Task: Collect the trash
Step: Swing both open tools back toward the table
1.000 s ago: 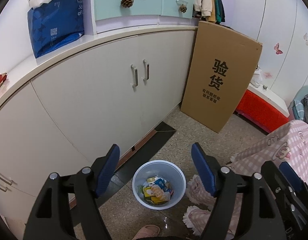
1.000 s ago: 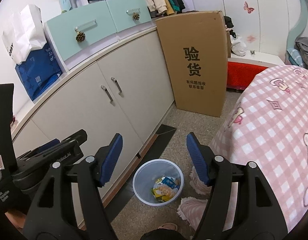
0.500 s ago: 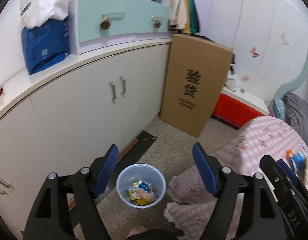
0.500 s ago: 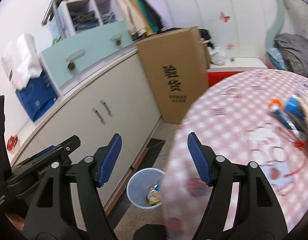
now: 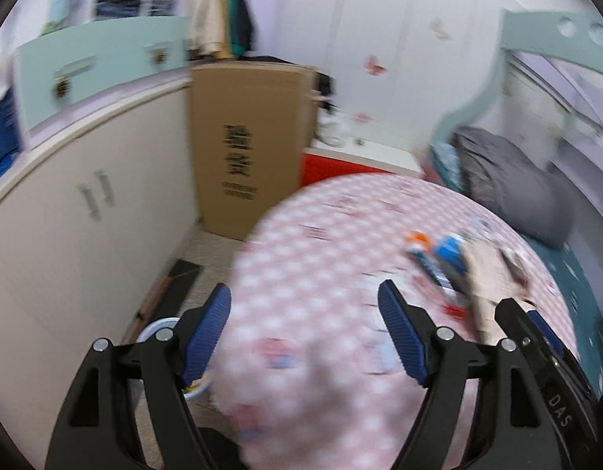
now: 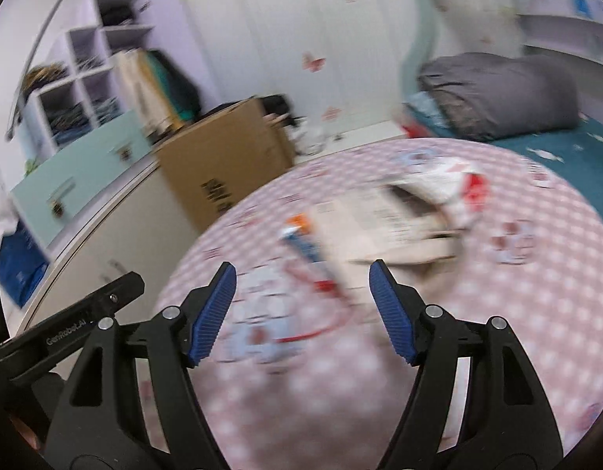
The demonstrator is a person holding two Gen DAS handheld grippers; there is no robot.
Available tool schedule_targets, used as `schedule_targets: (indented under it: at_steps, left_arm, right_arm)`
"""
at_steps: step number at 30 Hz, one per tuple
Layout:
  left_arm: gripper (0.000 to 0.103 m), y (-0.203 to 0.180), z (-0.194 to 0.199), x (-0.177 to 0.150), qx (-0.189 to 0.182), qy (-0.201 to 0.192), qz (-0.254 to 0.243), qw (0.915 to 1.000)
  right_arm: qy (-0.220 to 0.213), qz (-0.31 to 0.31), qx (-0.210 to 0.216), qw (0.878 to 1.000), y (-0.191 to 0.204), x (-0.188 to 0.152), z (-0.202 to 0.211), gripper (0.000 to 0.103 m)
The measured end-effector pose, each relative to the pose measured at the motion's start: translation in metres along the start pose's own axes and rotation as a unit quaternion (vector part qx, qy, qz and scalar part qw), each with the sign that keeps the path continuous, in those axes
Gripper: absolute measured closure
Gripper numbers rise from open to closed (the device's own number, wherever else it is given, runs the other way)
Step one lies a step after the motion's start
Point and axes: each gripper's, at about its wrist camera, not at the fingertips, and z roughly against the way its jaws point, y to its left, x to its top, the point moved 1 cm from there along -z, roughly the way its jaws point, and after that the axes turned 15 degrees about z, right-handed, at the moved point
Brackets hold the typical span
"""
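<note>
Wrappers (image 6: 303,241) blurred, orientation unclear, claws (image 5: 304,327) (image 6: 302,299) agape

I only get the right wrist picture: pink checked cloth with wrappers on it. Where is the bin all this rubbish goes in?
Observer: The left wrist view shows the bin on the floor beside the cabinet, mostly hidden behind one finger of the left tongs.
Operator: Are those left tongs holding anything?
Observer: No. They are open and empty, over the pink cloth.
Operator: Anything else on the floor there?
Observer: A dark mat lies along the cabinet base, just beyond the bin.
</note>
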Motion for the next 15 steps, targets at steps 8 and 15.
schedule_targets:
  at_steps: [8,15]
  left_arm:
    - [0.027,-0.082,-0.031,-0.03,-0.052,0.04,-0.044,0.9968]
    - [0.027,-0.118,-0.069,-0.047,-0.091,0.094,-0.039,0.9907]
  right_arm:
    - [0.004,-0.039,-0.044,0.998,-0.077,-0.012,0.012,0.033]
    - [0.017,-0.056,-0.047,0.997,-0.113,-0.013,0.0,0.033]
